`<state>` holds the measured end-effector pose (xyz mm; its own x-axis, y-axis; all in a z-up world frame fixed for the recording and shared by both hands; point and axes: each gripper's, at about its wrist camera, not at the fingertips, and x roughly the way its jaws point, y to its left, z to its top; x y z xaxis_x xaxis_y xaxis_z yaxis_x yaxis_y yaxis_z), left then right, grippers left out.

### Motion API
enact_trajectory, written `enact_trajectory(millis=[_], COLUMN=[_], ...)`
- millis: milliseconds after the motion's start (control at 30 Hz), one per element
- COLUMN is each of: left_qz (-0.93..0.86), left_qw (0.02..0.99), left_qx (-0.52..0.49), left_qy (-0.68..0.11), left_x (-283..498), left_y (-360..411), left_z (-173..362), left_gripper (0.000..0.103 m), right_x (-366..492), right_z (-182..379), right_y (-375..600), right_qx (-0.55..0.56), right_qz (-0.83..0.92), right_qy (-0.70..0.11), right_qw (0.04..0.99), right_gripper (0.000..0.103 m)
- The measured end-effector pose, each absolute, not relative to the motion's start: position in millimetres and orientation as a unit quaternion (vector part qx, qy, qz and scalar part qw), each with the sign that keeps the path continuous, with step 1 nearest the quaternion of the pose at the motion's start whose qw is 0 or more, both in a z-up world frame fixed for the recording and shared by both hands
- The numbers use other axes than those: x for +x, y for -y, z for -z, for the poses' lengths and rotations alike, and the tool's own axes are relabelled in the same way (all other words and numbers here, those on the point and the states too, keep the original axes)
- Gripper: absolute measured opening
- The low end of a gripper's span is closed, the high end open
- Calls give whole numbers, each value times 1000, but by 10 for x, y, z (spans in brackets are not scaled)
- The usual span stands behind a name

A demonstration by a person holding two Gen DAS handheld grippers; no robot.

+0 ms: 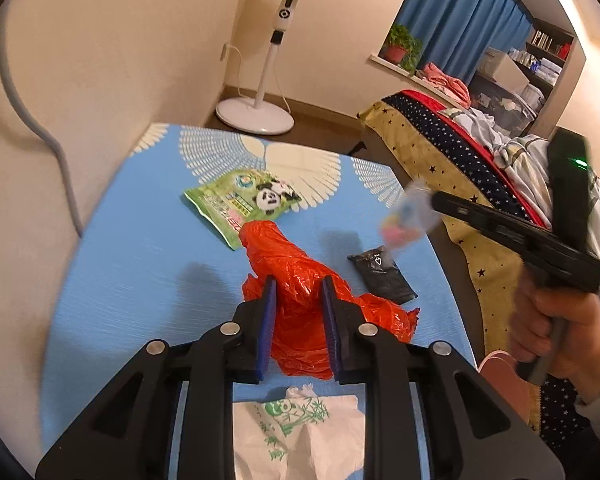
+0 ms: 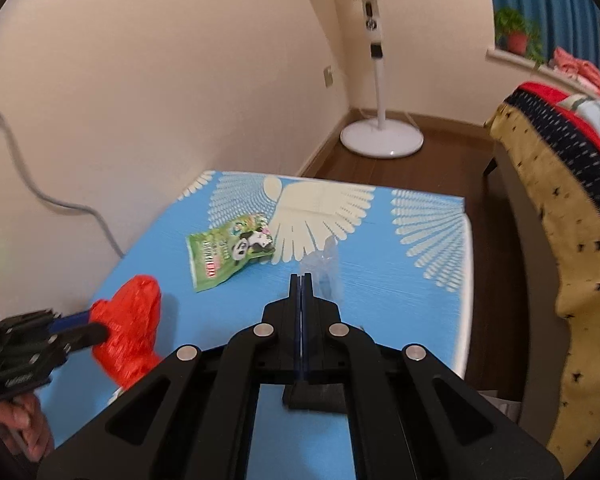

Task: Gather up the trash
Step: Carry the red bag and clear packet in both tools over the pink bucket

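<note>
My left gripper [image 1: 298, 286] is shut on a crumpled orange-red plastic bag [image 1: 300, 280], its blue pads pressing both sides. In the right wrist view the left gripper [image 2: 96, 327] holds that bag [image 2: 130, 328] lifted off the blue table [image 2: 400, 300]. My right gripper [image 2: 301, 278] is shut on a small clear wrapper [image 2: 325, 262]. From the left wrist view the wrapper [image 1: 406, 218] looks blurred, with pink and blue bits, at the tip of the right gripper [image 1: 434, 200], above the table. A green panda snack packet [image 1: 242, 204] [image 2: 230, 254] lies flat at mid-table.
A black sachet [image 1: 382, 276] lies right of the bag. A white panda-print tissue [image 1: 296, 428] sits near the front edge. A bed with a starred cover [image 1: 440, 168] runs close along the right. A standing fan [image 1: 256, 114] and a grey cable [image 1: 40, 128] are by the wall.
</note>
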<state>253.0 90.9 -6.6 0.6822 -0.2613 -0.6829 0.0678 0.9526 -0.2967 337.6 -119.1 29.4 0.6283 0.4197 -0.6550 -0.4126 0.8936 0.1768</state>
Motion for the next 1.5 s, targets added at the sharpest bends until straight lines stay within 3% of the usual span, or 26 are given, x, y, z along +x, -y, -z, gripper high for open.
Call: enact_trajectory(millis=[567, 800, 1167, 1500], left_qz=[67, 64, 98, 146], left_qw=[950, 954, 951, 947], left_qx=[-113, -99, -95, -92], left_qy=[-283, -276, -279, -270], left_x=[1683, 1446, 1158, 795], left_y=[-1142, -1092, -377, 556], left_z=[-1016, -1178, -855, -436], left_gripper=[22, 22, 22, 22], right_x=[1776, 1216, 440, 135], right_z=[-1240, -1405, -1357, -946], right_y=[1997, 2252, 2760, 3294], right_qx=[23, 31, 58, 103], right_qz=[-195, -166, -72, 51], right_qy=[-294, -269, -235, -238], right_qw=[935, 948, 967, 964], right_gripper=[0, 0, 0, 0])
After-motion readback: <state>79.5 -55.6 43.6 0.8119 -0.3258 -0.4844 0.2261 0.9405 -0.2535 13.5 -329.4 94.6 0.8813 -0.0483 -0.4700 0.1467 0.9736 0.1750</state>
